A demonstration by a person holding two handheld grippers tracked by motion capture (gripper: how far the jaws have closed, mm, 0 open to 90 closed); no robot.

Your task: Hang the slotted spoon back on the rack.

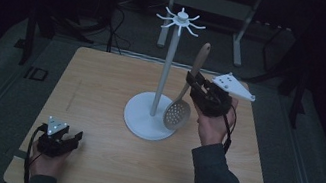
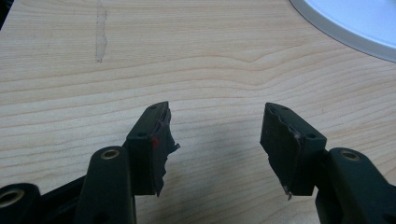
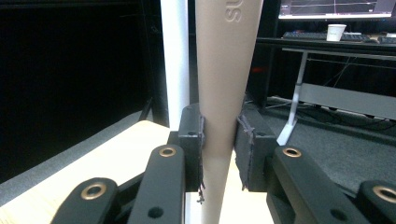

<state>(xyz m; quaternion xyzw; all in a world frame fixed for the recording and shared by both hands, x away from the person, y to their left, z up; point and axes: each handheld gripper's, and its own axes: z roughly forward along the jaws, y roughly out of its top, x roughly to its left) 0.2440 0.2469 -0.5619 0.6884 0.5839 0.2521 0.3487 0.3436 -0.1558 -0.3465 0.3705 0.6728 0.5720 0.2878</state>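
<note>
A beige slotted spoon [image 1: 179, 109] hangs upright over the table, held by its handle [image 3: 223, 93] in my right gripper [image 1: 193, 84], which is shut on it. Its perforated bowl hovers just above the round base of a white rack [image 1: 164, 71], a pole topped with a ring of hooks [image 1: 181, 21]. The pole [image 3: 175, 60] stands right behind the spoon handle in the right gripper view. My left gripper [image 1: 69, 137] rests low near the table's front left corner, open, with bare wood between its jaws [image 2: 217, 140].
The wooden table [image 1: 100, 90] has a pale streak [image 2: 100, 37] on its left part. The rack's white base [image 2: 355, 23] lies ahead and right of the left gripper. A grey desk frame [image 1: 212, 3] stands beyond the table, and a desk with a cup [image 3: 335, 31] is behind.
</note>
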